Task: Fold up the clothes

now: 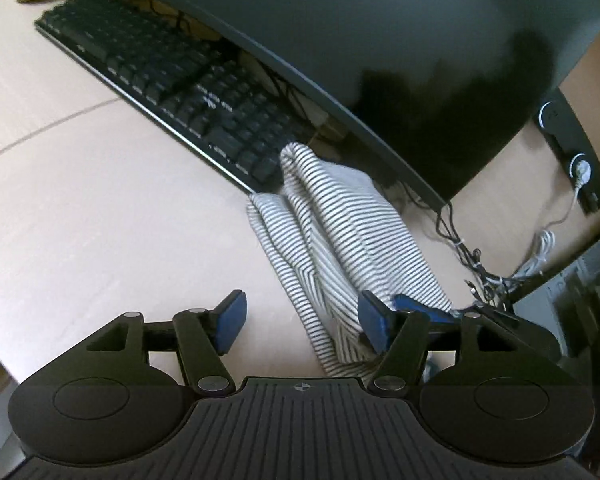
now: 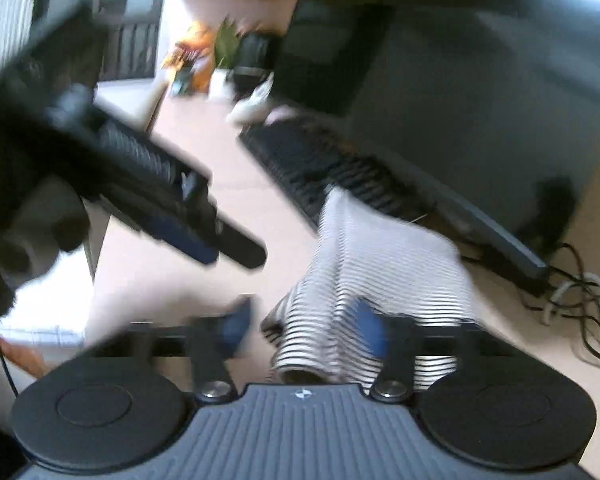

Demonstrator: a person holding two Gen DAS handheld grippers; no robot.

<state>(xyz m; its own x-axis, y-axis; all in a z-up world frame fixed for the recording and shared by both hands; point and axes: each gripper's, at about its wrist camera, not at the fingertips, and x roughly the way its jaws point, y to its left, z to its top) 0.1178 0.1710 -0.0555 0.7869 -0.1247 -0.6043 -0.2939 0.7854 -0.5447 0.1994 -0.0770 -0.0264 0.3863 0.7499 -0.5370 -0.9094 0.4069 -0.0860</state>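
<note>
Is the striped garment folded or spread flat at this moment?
Folded, roughly: the striped garment lies bunched in a narrow, layered strip on the desk, its far end against the keyboard.

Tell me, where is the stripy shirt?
In the left wrist view the stripy shirt lies bunched on the desk, right of centre, its far end touching the keyboard.

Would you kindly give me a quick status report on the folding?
Left gripper open, right gripper open, neither holding. Striped garment bunched on desk, far end against keyboard. Cables beside it.
</note>
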